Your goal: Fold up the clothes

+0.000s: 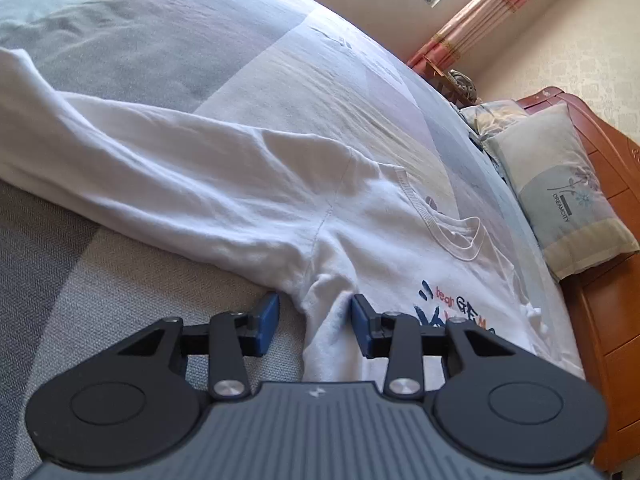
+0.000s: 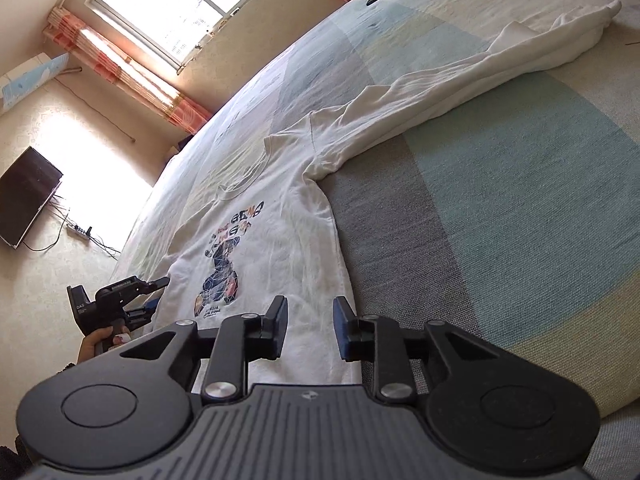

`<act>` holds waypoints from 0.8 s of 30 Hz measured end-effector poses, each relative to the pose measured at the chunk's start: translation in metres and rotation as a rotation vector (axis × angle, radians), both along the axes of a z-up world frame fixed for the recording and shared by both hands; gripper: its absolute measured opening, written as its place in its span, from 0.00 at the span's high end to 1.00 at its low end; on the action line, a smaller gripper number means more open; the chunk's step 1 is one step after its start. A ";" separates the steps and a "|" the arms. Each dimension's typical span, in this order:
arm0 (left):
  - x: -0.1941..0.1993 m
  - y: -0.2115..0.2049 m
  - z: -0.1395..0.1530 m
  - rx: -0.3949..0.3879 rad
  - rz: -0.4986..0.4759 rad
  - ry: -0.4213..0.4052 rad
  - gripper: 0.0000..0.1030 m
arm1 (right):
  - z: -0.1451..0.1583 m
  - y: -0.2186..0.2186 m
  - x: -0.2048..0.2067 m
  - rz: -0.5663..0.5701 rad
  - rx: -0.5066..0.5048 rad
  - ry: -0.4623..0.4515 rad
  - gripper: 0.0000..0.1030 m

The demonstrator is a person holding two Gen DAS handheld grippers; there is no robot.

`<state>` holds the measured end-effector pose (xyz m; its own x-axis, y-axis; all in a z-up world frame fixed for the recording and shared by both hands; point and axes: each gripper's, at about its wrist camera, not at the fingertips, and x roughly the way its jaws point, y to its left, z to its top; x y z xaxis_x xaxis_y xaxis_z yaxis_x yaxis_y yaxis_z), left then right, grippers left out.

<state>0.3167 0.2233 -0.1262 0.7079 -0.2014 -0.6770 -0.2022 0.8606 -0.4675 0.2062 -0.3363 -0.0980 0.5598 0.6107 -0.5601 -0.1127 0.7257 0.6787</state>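
Observation:
A white long-sleeve shirt (image 1: pixel 248 184) with a printed chest graphic (image 2: pixel 224 268) lies flat, face up, on the bed. One sleeve (image 1: pixel 120 160) stretches away to the left in the left wrist view; the other sleeve (image 2: pixel 460 80) runs to the upper right in the right wrist view. My left gripper (image 1: pixel 316 322) is open, its blue pads on either side of a bunched fold at the shirt's underarm. My right gripper (image 2: pixel 311 326) is open, low over the shirt's side edge near the hem. The left gripper (image 2: pixel 158 294), held by a hand (image 2: pixel 96 344), shows at the shirt's far side.
A patchwork bedspread (image 1: pixel 240 60) covers the bed. A pillow (image 1: pixel 560 192) leans on the wooden headboard (image 1: pixel 600 280). Beyond the bed are a window (image 2: pixel 172 4), striped curtains (image 2: pixel 132 76), a wall-mounted TV (image 2: pixel 28 196) and a power strip (image 2: pixel 78 232).

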 end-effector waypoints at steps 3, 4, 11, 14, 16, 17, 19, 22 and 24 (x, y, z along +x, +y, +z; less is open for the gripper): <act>0.000 0.007 -0.006 -0.102 0.012 -0.010 0.77 | 0.001 0.005 0.003 -0.001 -0.018 -0.010 0.65; 0.000 0.013 -0.009 -0.168 0.024 -0.013 0.76 | 0.001 0.006 0.003 -0.001 -0.025 -0.013 0.63; -0.026 0.060 -0.040 -0.517 0.194 -0.127 0.70 | -0.002 0.009 0.002 -0.004 -0.044 -0.012 0.54; -0.025 0.069 -0.041 -0.531 0.238 -0.156 0.71 | -0.005 0.007 0.001 -0.013 -0.053 0.001 0.51; -0.018 0.072 -0.036 -0.481 0.245 -0.151 0.71 | -0.007 0.007 0.000 -0.017 -0.062 0.010 0.51; -0.015 0.072 -0.032 -0.433 0.246 -0.148 0.72 | -0.007 0.008 0.000 -0.016 -0.062 0.012 0.51; -0.008 0.072 -0.023 -0.331 0.251 -0.142 0.75 | -0.008 0.009 -0.001 -0.017 -0.061 0.012 0.51; 0.002 0.085 -0.007 -0.148 0.273 -0.120 0.75 | -0.008 0.009 -0.002 -0.022 -0.075 0.019 0.49; 0.005 0.099 0.000 -0.103 0.288 -0.094 0.76 | -0.008 0.007 -0.002 -0.026 -0.082 0.021 0.49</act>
